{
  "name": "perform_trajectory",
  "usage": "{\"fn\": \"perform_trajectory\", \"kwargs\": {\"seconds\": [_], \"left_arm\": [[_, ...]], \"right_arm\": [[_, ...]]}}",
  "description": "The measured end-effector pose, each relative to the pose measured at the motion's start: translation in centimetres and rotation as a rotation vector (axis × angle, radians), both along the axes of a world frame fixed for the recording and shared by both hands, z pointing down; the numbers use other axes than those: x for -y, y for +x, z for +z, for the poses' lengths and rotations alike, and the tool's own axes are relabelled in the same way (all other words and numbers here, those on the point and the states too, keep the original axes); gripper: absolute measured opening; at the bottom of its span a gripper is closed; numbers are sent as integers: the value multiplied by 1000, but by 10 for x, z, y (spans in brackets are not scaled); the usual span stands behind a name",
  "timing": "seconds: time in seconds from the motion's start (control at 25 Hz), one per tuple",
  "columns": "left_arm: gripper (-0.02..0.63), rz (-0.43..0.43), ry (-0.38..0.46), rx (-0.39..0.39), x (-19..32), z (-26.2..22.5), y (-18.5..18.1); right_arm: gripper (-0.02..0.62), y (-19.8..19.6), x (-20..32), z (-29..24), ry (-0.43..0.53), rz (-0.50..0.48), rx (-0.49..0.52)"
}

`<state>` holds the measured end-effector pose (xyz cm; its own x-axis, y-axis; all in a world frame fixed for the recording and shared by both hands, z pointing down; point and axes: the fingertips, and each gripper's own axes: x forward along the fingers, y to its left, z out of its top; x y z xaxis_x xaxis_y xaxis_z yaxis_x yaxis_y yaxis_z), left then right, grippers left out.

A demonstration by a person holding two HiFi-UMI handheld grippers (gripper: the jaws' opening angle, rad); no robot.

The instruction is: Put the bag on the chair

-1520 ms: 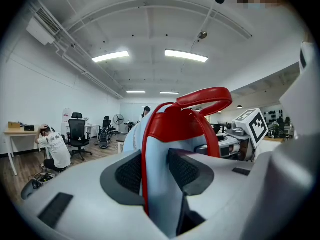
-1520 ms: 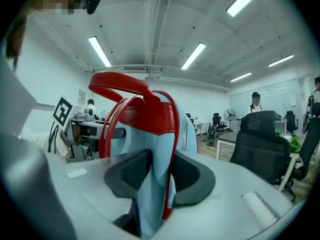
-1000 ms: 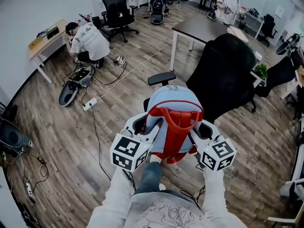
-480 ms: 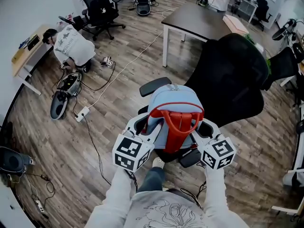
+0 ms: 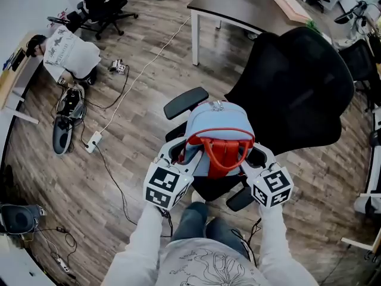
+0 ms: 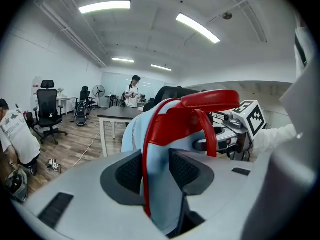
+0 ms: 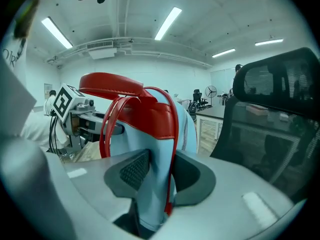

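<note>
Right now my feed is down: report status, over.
Left gripper, right gripper: both shut on bag. Bag over chair, contact unclear. Nothing seen in the way.

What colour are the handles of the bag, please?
Red handles; clearest in the left gripper view.

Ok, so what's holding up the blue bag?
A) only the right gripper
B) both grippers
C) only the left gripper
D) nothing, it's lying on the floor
B: the left gripper and the right gripper are each clamped on a side of the bag.
</note>
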<state>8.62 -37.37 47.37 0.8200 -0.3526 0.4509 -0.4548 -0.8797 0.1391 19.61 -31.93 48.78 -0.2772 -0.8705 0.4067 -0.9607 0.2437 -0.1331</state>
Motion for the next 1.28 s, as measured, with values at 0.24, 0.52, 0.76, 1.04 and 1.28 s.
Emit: {"fn": "perform_trajectory", "kwargs": {"seconds": [0.24, 0.52, 0.76, 1.04, 1.28], "left_arm": [[152, 44, -48, 63, 10, 50, 14], [152, 55, -103, 141, 16, 112, 27], [149, 64, -163, 198, 17, 172, 31], [141, 77, -187, 294, 23, 239, 45], [141, 107, -185, 404, 17, 288, 42]], "right_arm": [[141, 13, 7, 47, -71, 8, -37], [141, 26, 12, 111, -179, -21, -71], [140, 32, 14, 169, -250, -48, -87], [138, 48, 22, 239, -339, -111, -133], [132, 43, 14, 285, -397, -156, -203]]}}
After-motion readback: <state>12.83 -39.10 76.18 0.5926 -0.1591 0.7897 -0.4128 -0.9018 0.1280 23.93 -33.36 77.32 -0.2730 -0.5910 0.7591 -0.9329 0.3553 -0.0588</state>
